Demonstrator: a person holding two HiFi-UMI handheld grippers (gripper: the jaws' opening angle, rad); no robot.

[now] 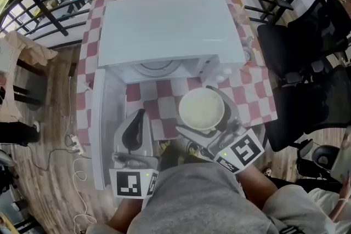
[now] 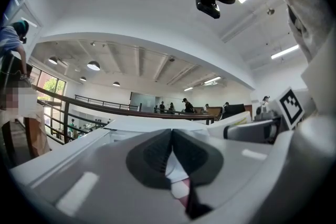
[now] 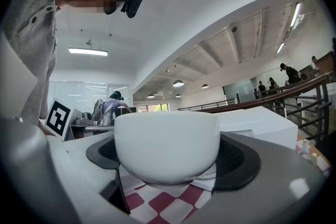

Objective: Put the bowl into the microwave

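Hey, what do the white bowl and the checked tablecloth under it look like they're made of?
Bowl: probably glazed ceramic, since its smooth white wall has a soft sheen, though melamine is possible. Tablecloth: pink-and-white checks that lie flat and look matte. It could be cloth or vinyl, and I cannot tell which.

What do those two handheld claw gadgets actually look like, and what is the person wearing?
Both are pale grey plastic. The left claw and the right claw each have two jaws lined with dark textured pads. Each carries a white cube printed with black square markers. No cables show. The person wears a grey buttoned shirt.
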